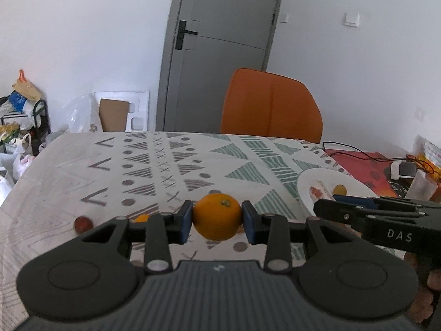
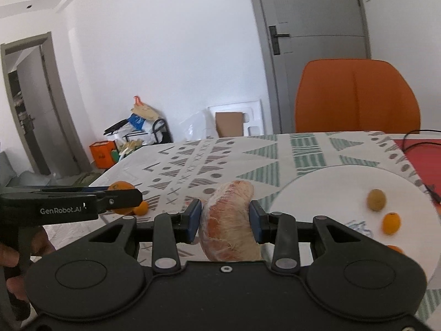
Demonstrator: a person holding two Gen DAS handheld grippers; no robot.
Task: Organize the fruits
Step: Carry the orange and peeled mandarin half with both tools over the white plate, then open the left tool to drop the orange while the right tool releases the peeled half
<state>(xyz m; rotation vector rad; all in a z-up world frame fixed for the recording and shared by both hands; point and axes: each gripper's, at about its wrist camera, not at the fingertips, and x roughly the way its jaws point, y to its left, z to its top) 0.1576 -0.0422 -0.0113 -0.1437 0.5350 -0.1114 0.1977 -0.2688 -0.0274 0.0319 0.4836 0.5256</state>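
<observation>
My left gripper [image 1: 217, 217] is shut on a round orange [image 1: 217, 216], held above the patterned tablecloth. My right gripper [image 2: 224, 219] is shut on a wrapped, peeled citrus wedge [image 2: 228, 220], pale with orange flesh showing through. A white plate [image 2: 325, 193] lies to the right of the right gripper; on it rest a greenish small fruit [image 2: 376, 199] and a small orange kumquat [image 2: 390, 223]. In the left wrist view the plate [image 1: 311, 184] is partly hidden behind the right gripper's body. A reddish small fruit [image 1: 82, 224] and a small kumquat [image 1: 141, 218] lie on the cloth at the left.
An orange chair [image 1: 271, 104] stands behind the table's far edge. A red mat [image 1: 363, 165] with black cables, a small white device and packets sits at the right. Bags and a rack [image 1: 22, 121] crowd the floor to the left. A person's hand [image 2: 16, 248] holds the left gripper's handle.
</observation>
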